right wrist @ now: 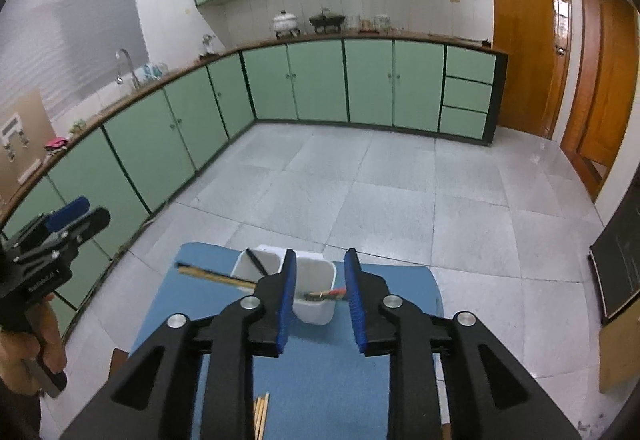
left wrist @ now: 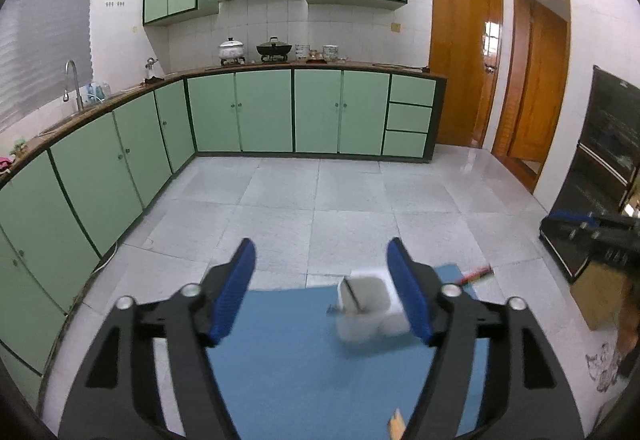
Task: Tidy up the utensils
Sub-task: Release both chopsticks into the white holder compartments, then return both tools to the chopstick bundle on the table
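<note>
Two white bins stand side by side on a blue mat (right wrist: 320,372). The left bin (right wrist: 256,264) holds a dark utensil. The right bin (right wrist: 316,296) has a red-handled utensil (right wrist: 326,294) lying across it. A wooden chopstick pair (right wrist: 212,275) lies left of the bins, and more chopsticks (right wrist: 261,416) lie near the front. My right gripper (right wrist: 320,298) is open just above the right bin, empty. My left gripper (left wrist: 322,290) is open and empty, left of the blurred bins (left wrist: 370,306); it also shows in the right wrist view (right wrist: 76,212). The red handle (left wrist: 476,275) sticks out past the bins.
The mat lies on a small table over a grey tiled floor (left wrist: 320,200). Green cabinets (left wrist: 280,112) line the left and far walls. A dark glass-front cabinet (left wrist: 604,168) stands at the right. Wooden doors (left wrist: 464,60) are at the far right.
</note>
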### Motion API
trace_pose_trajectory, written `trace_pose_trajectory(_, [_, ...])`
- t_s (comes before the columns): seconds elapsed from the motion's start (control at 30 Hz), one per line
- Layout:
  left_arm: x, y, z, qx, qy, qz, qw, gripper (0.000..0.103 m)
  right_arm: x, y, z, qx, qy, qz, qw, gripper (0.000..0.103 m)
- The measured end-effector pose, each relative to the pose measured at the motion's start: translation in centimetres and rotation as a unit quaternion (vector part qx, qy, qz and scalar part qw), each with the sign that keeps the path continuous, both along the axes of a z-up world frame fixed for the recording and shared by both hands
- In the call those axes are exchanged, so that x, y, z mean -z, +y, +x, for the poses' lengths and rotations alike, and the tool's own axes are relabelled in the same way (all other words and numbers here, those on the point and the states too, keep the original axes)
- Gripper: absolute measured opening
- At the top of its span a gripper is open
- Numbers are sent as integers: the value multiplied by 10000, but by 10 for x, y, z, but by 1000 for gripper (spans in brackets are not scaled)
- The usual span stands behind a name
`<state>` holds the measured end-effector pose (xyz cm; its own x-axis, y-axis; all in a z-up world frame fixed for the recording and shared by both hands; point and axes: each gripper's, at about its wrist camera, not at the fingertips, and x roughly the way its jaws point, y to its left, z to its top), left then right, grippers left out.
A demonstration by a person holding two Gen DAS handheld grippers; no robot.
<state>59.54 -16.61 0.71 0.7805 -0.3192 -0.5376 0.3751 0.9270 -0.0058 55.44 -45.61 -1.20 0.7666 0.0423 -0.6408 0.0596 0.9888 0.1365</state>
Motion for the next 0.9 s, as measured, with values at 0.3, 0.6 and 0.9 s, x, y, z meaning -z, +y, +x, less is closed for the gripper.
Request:
trace_pose_trajectory(0.3, [60, 67, -114, 78, -1, 127, 9999, 82, 61, 23, -140, -167, -413, -151, 9989, 39])
trace_pose_trajectory(0.6, [178, 118, -217, -281, 391, -43, 9988, 82, 228, 74, -253, -275, 143, -160, 9994, 39])
trace_pose_trajectory(0.9, [231, 123, -264, -386, 737, -99, 9965, 82, 304, 145, -290, -631, 259, -588, 9959, 39])
